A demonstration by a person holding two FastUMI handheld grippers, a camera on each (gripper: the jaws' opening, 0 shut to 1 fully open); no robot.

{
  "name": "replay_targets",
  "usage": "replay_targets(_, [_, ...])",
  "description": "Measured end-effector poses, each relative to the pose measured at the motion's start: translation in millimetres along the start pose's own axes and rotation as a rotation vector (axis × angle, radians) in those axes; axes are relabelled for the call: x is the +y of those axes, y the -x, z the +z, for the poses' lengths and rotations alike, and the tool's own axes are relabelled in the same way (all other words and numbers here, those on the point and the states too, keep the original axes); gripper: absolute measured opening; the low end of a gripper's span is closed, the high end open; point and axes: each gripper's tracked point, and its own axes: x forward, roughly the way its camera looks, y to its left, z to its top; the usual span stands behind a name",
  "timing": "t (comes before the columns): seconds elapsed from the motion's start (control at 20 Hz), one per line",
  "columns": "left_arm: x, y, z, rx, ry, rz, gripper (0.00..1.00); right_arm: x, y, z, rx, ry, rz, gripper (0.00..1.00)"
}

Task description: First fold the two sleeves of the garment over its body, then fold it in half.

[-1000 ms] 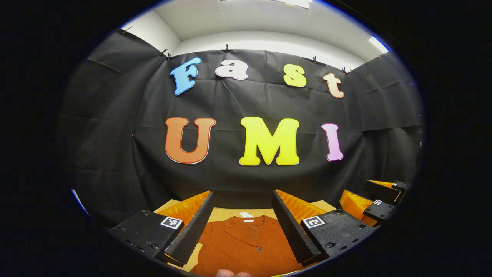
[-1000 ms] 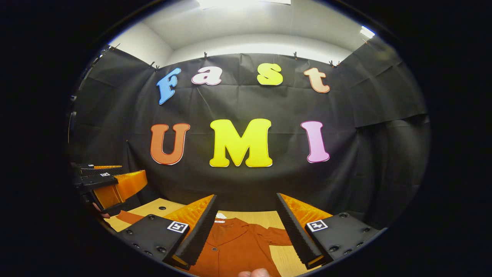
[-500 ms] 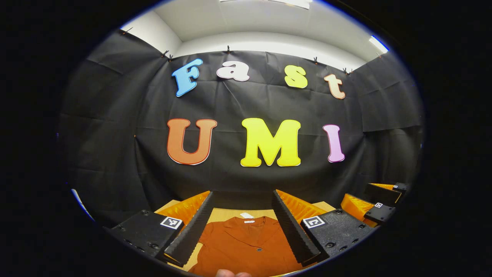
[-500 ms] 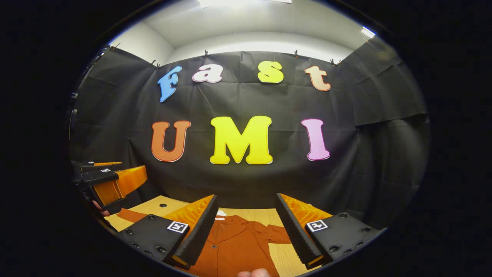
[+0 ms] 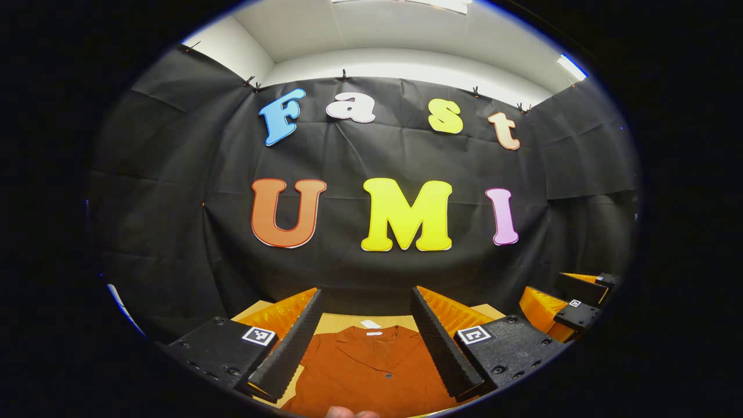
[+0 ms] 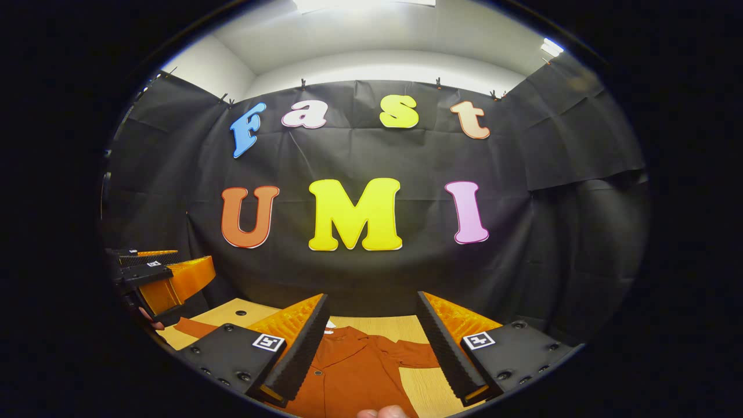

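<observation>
A rust-orange buttoned garment (image 5: 371, 371) lies flat on the wooden table (image 6: 377, 323), collar towards the black wall. In the left gripper view my left gripper (image 5: 367, 296) hovers above its collar, fingers wide open and holding nothing. My right gripper (image 6: 371, 302) is likewise open and empty above the garment (image 6: 357, 368), whose right sleeve (image 6: 415, 354) spreads out sideways on the table. A bit of the left sleeve (image 6: 191, 326) shows at the left. Each gripper appears at the edge of the other's view: the right gripper (image 5: 572, 302) and the left gripper (image 6: 159, 278).
The black cloth wall stands close behind the table's far edge. A small hole (image 6: 241, 312) marks the tabletop at the left. A fingertip (image 6: 383, 412) shows at the bottom edge of the right gripper view.
Both grippers have barely moved. The right gripper's view has drifted slightly to the right, and the right gripper bobbed a little in the left gripper view. The garment lies as before.
</observation>
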Motion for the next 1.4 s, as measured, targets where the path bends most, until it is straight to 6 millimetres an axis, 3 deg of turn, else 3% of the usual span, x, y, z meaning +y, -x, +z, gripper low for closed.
replay_targets(0.6, [-16.1, -8.9, -10.4, 0.027, 0.069, -0.016, 0.98, -5.8, -7.4, 15.5, -0.022, 0.026, 0.006, 0.95])
replay_targets(1.4, [-19.8, -13.7, -18.4, 0.03, 0.039, -0.012, 0.98, -19.1, -21.2, 2.7, 0.03, -0.018, -0.011, 0.93])
